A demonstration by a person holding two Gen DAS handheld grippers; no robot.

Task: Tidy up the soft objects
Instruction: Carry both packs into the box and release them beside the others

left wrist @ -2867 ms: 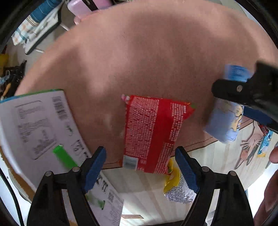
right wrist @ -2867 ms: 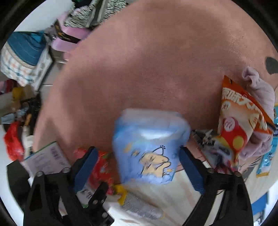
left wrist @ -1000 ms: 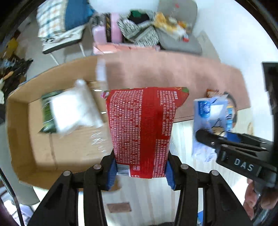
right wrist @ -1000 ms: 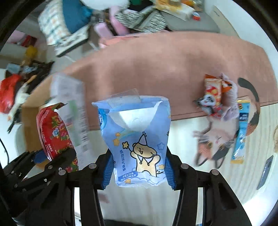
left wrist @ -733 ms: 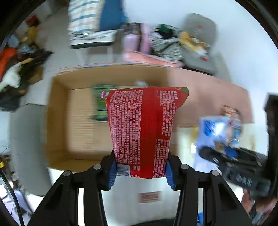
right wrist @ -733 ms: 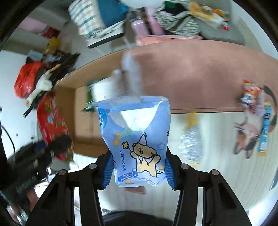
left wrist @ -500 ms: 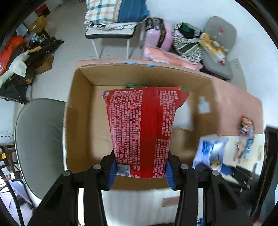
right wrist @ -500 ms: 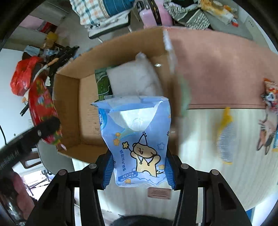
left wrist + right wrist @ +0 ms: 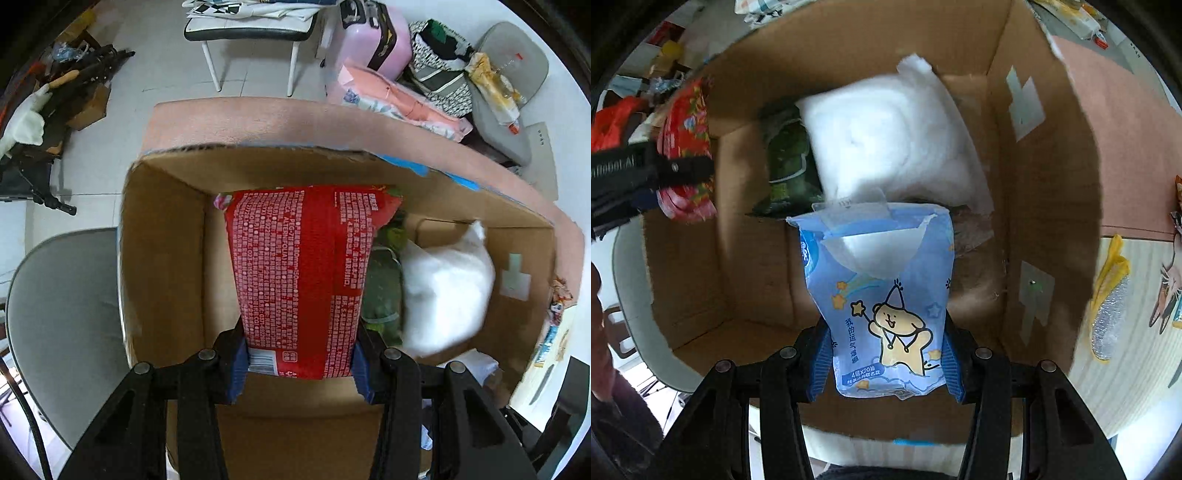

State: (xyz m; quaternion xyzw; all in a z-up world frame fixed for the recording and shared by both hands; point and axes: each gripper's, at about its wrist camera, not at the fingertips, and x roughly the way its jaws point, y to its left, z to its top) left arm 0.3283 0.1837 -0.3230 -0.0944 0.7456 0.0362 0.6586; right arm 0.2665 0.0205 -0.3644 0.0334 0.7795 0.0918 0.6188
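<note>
My left gripper (image 9: 299, 369) is shut on a red tissue pack (image 9: 303, 273) and holds it above the open cardboard box (image 9: 162, 258). My right gripper (image 9: 884, 363) is shut on a blue tissue pack (image 9: 886, 295) with a cartoon bear, held over the same box (image 9: 1052, 184). A white soft pillow pack (image 9: 443, 288) and a dark green pack (image 9: 384, 288) lie on the box floor; both also show in the right wrist view, the white pack (image 9: 886, 140) beside the green pack (image 9: 786, 162). The left gripper with the red pack (image 9: 687, 147) shows at the left of the right wrist view.
A grey chair seat (image 9: 62, 325) stands left of the box. A pink rug (image 9: 1126, 147) lies to the right with a yellow brush (image 9: 1108, 306) and snack packets (image 9: 557, 299) near it. A pink suitcase (image 9: 369, 37), clothes and a stool sit behind.
Both grippers picked their packs off the rug, carried them left, and now hold them low over the open box, closer than half a second ago.
</note>
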